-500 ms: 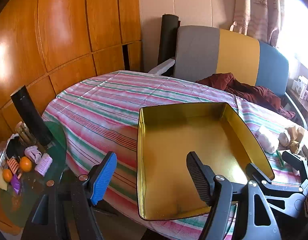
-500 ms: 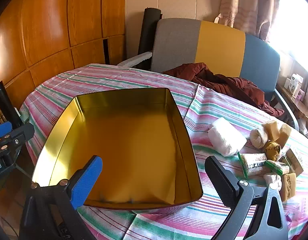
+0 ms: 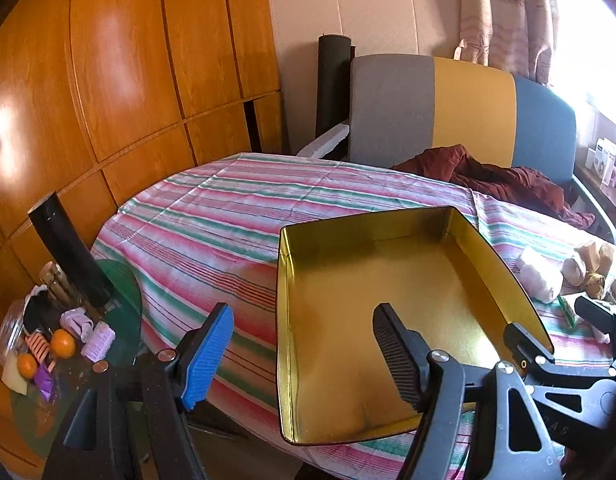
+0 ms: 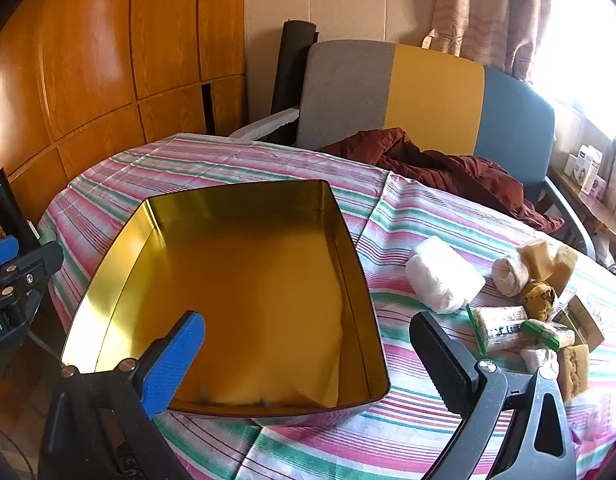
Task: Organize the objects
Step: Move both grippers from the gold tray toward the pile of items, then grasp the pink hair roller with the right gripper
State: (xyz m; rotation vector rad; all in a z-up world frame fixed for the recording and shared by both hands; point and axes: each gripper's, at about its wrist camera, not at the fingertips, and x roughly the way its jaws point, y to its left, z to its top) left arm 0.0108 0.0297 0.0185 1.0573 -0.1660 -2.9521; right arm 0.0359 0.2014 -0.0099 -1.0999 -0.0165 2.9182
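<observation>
Open tin (image 4: 243, 280), clutter (image 4: 520, 300) rightward

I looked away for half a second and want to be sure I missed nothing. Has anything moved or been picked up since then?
Nothing visibly changed. Both the left gripper and right gripper hover open over the near end of the empty gold tin, holding nothing. The wrapped bundles lie untouched beside it.

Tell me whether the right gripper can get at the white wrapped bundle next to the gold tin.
Probably yes. The right gripper is open and holds nothing, and the white wrapped bundle lies alone on the striped cloth, apart from the gold tin, with bare cloth between it and the gripper's black finger.
</observation>
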